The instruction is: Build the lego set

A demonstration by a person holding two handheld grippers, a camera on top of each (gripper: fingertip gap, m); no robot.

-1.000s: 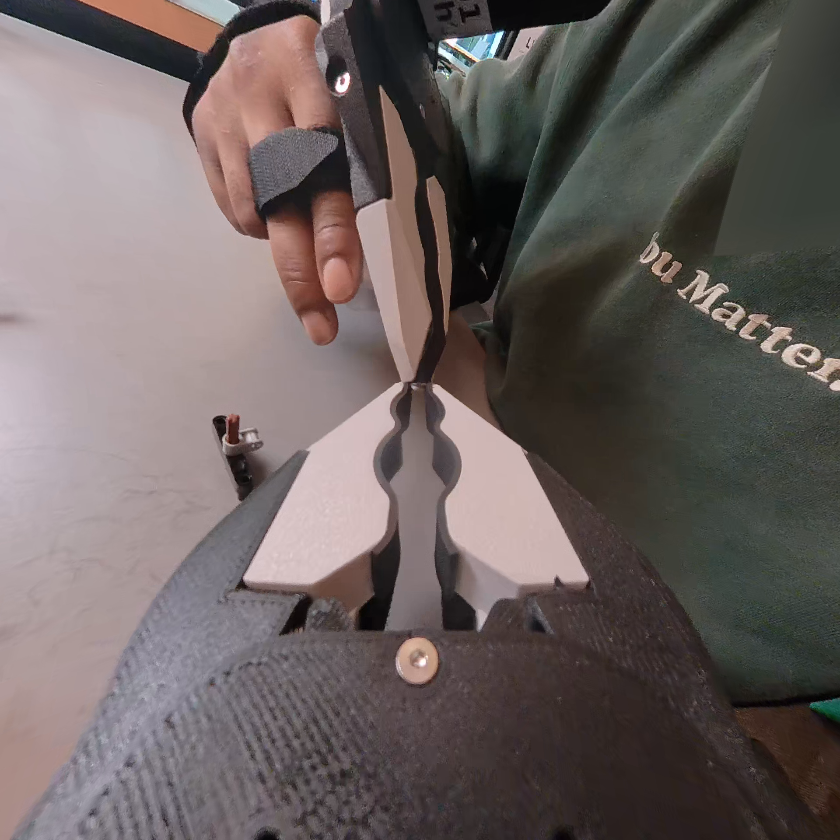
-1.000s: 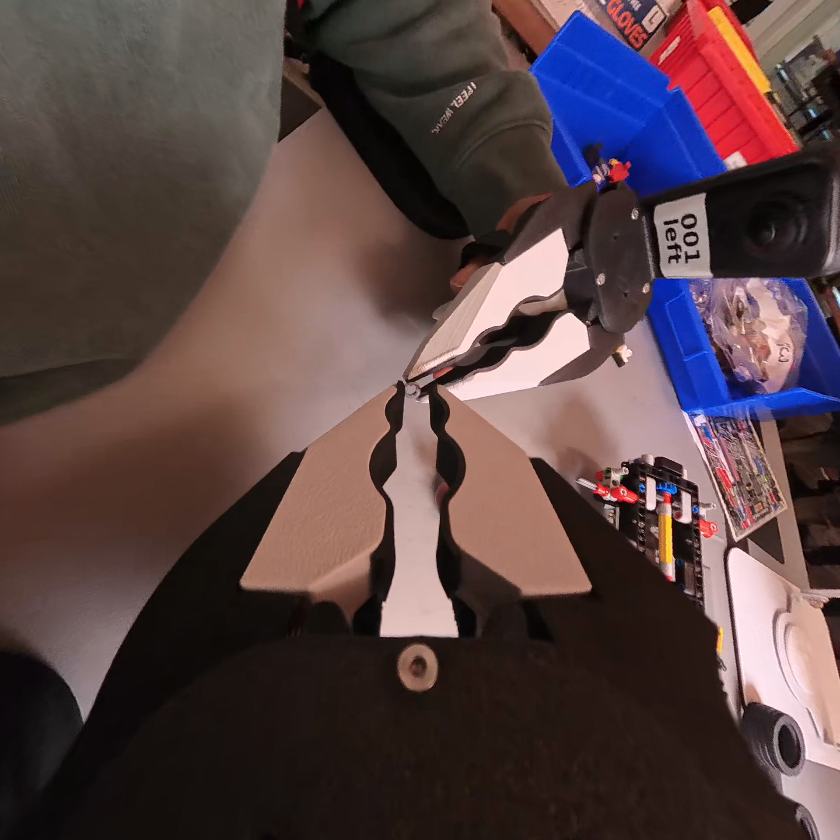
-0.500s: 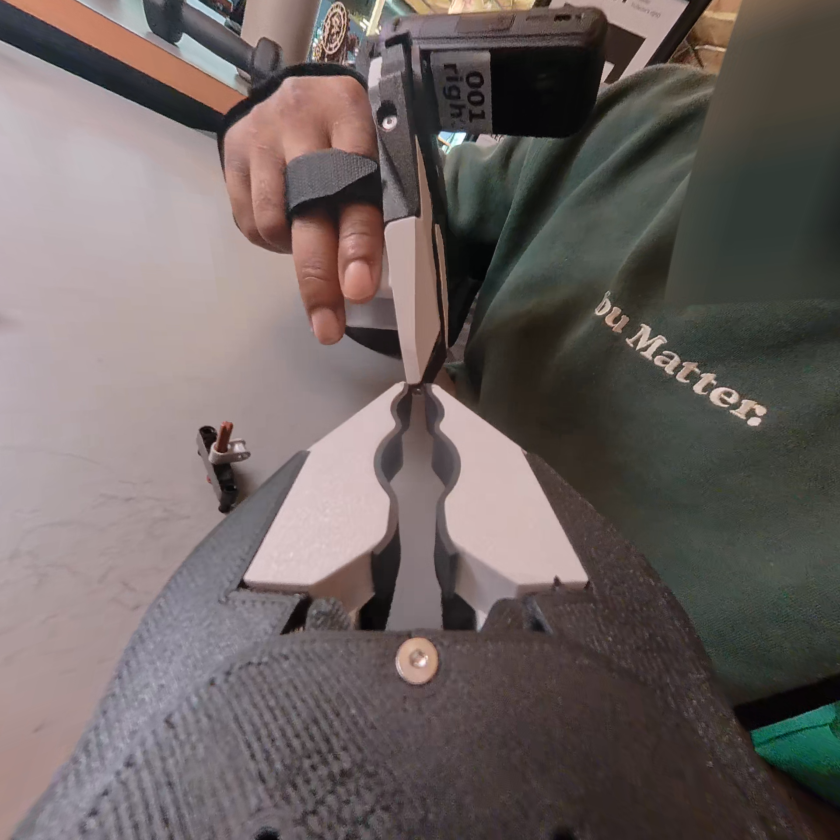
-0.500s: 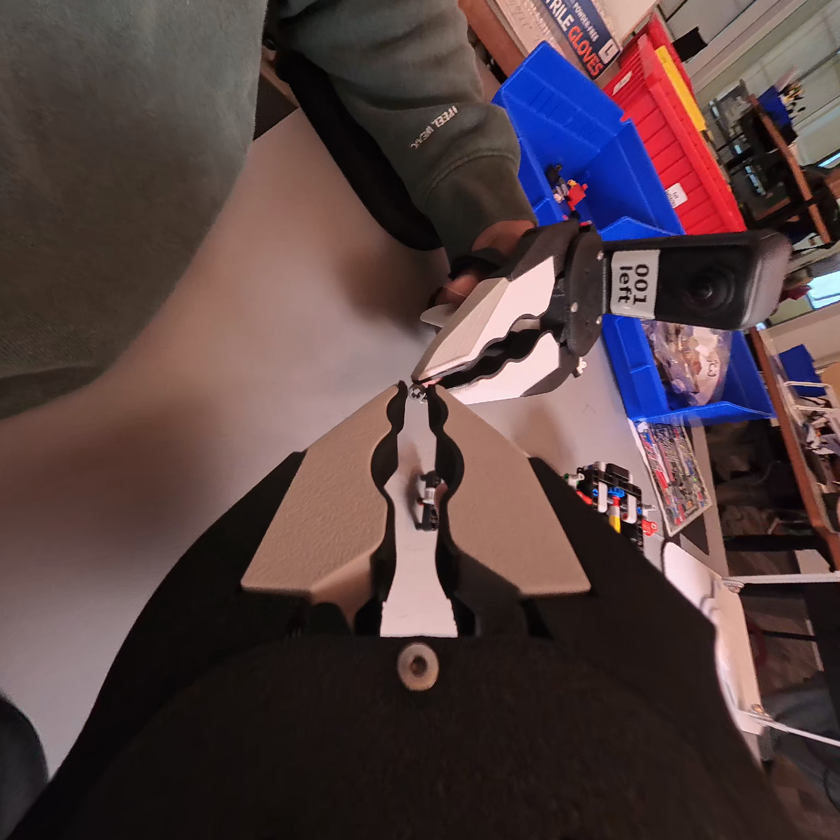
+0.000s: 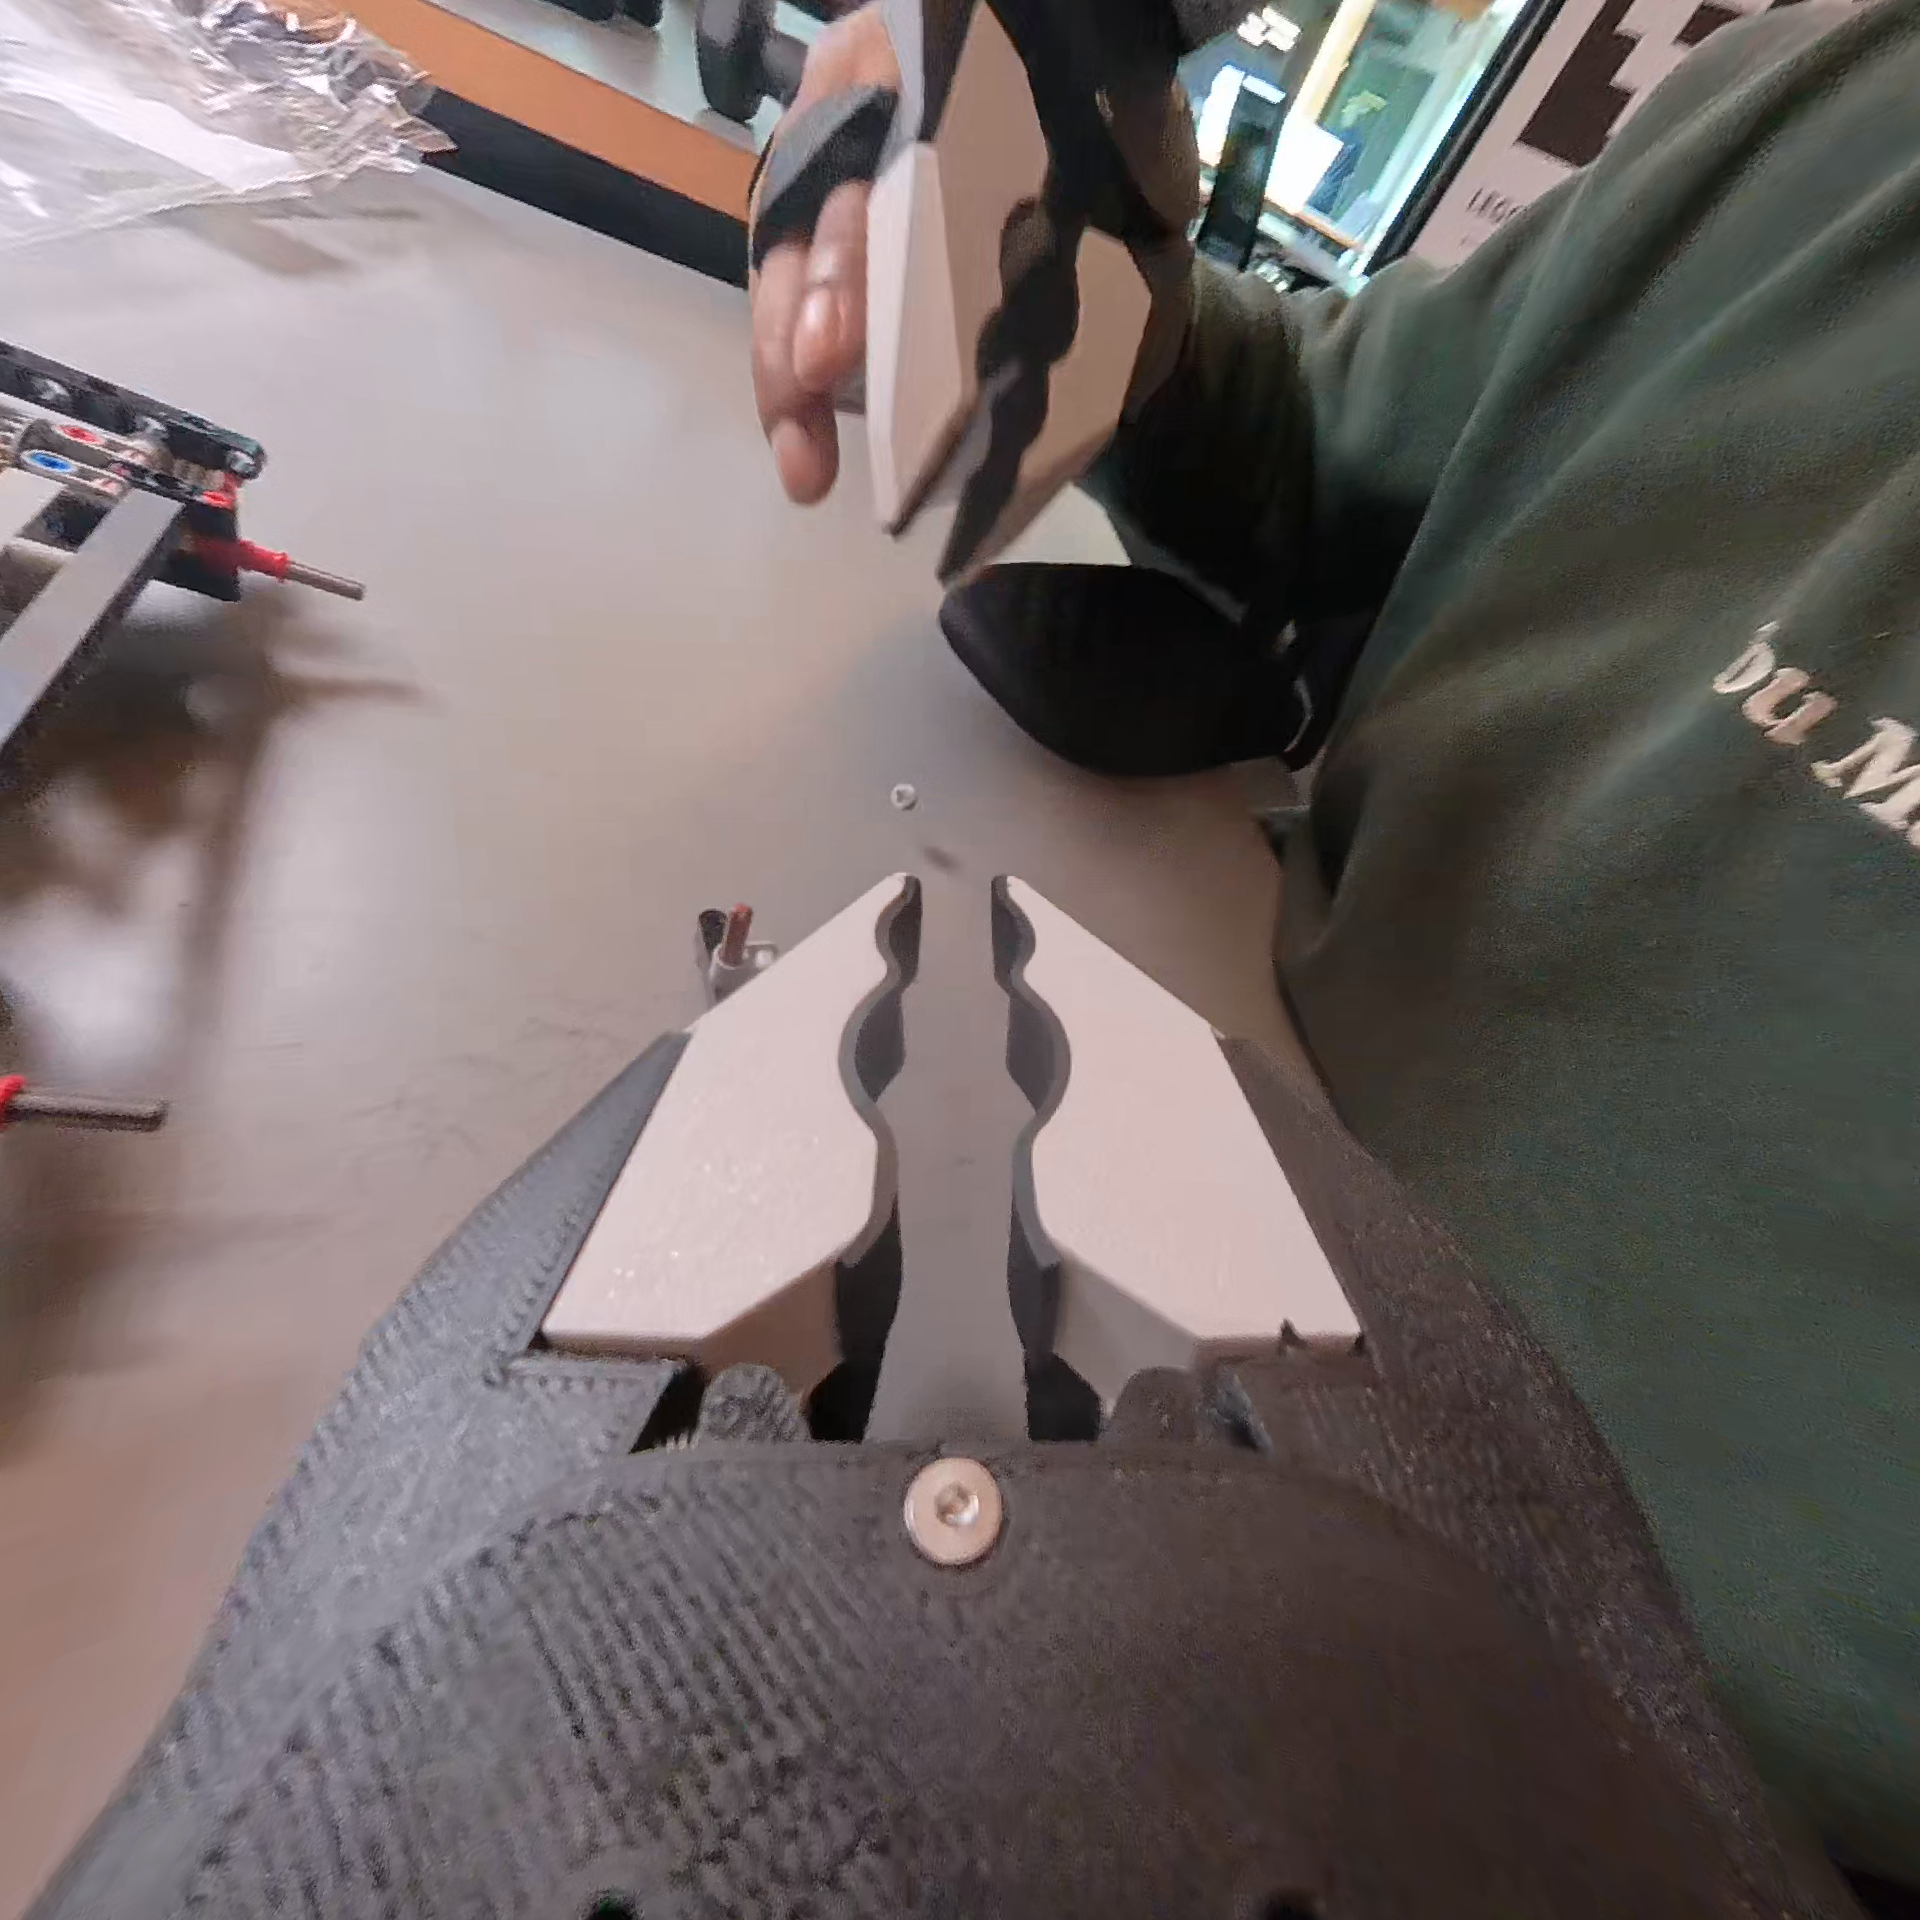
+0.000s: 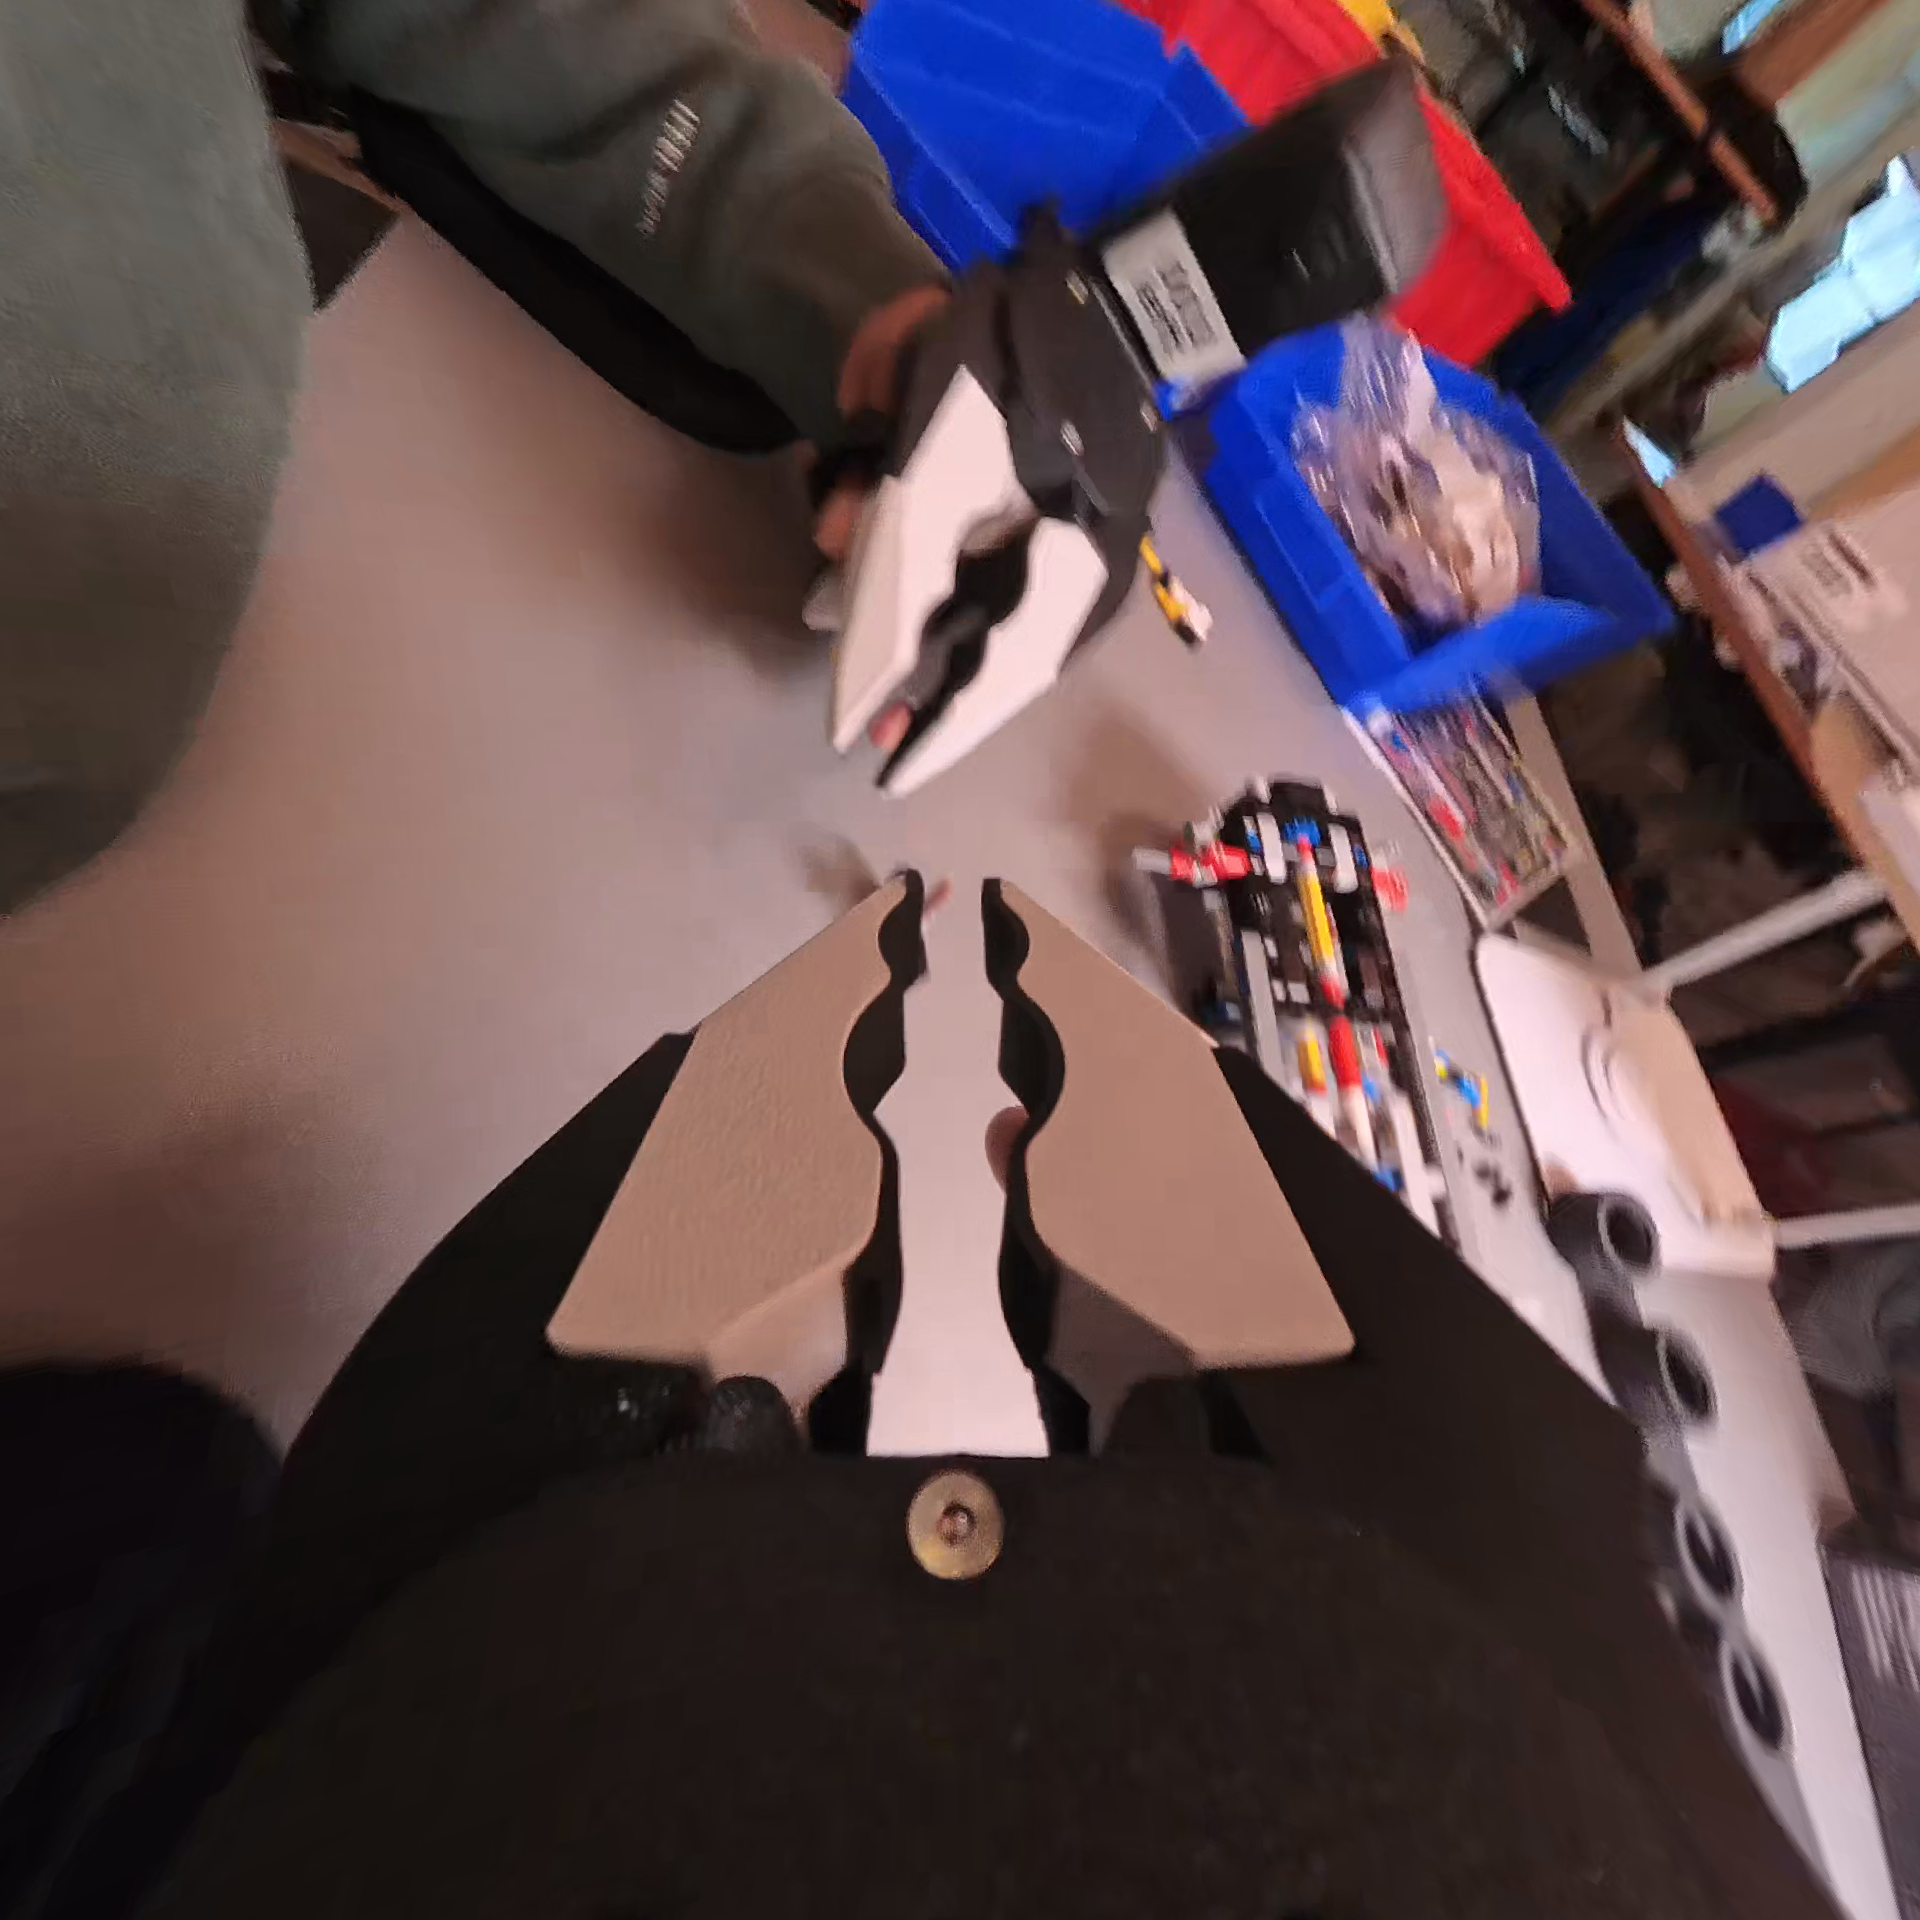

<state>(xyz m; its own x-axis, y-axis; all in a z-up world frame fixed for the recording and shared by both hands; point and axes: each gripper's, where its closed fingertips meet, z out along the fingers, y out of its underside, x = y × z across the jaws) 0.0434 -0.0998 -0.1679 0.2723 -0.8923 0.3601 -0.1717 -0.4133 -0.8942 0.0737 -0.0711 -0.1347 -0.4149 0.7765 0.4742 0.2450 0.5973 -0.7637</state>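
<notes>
My left gripper (image 5: pixel 954 883) is open with a narrow gap and holds nothing, low over the grey table (image 5: pixel 540 790). A tiny grey piece (image 5: pixel 902 797) lies just beyond its tips. A small black beam with a red-brown axle and grey connector (image 5: pixel 732 945) sits half hidden behind its left finger. My right gripper (image 5: pixel 925 551) hangs above, slightly open and empty; in its own view (image 6: pixel 948 888) the gap is narrow. The left gripper (image 6: pixel 878 764) shows ahead of it there. The partly built lego chassis (image 6: pixel 1309 987) lies on the table to the right; its end also shows in the left wrist view (image 5: pixel 114 468).
Blue bins (image 6: pixel 1434 540) and red bins (image 6: pixel 1475 239) stand at the table's far side. An instruction booklet (image 6: pixel 1475 800), a white tray (image 6: pixel 1610 1101) and black tyres (image 6: pixel 1610 1236) lie right of the chassis. Loose red axle pins (image 5: pixel 281 566) lie nearby. The person's green sleeve (image 5: pixel 1610 727) is close on the right. The grippers' ends are close to 6 centimetres from one another.
Both grippers were shut tip to tip on a tiny piece; now both have opened and drawn apart. The tiny piece lies on the table. The views have swung towards the chassis.
</notes>
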